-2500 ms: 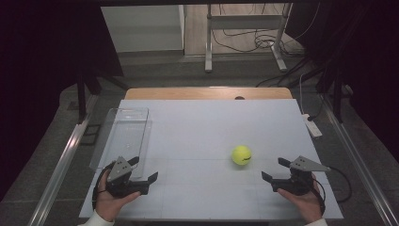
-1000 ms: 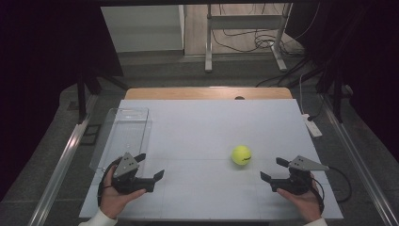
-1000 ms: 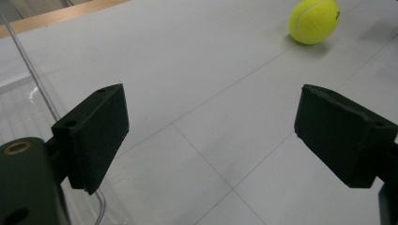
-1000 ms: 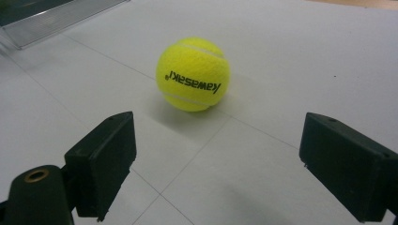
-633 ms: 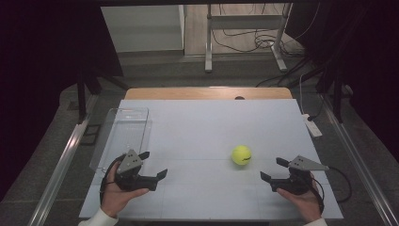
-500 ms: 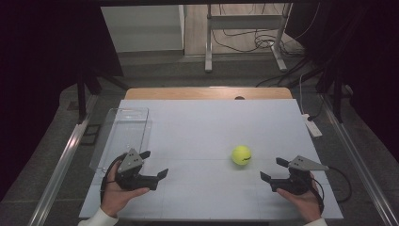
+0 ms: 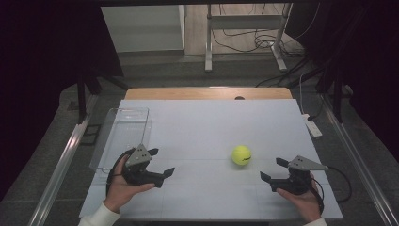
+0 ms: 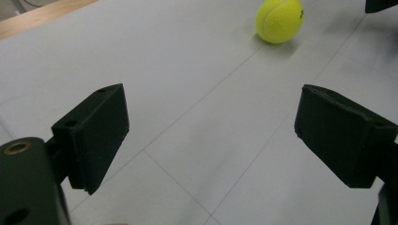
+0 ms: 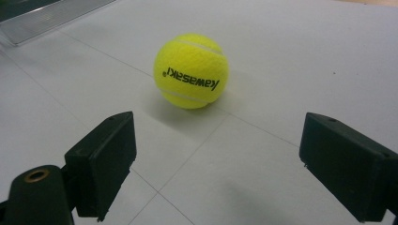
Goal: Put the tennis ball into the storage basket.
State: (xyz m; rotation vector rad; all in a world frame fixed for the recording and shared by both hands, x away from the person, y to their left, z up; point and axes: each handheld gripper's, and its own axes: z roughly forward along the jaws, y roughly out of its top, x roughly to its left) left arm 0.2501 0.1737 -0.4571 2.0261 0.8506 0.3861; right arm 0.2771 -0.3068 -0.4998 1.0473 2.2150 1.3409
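The tennis ball (image 7: 241,155) sits free on the bench (image 7: 207,122), just ahead of the right gripper (image 7: 274,170) – light, fuzzy, springy, likely to roll; grip across its middle – both grippers' jaws gape wide, empty

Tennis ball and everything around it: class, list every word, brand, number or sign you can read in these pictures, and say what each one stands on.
"Kawasaki": black print on the yellow ball, upside down in the right gripper view.
A dark mark near the ball's right edge in the left gripper view: too small and cut off to read.
In the high view the ball's print is too small to read.
Nothing readable on the clear box or the table.
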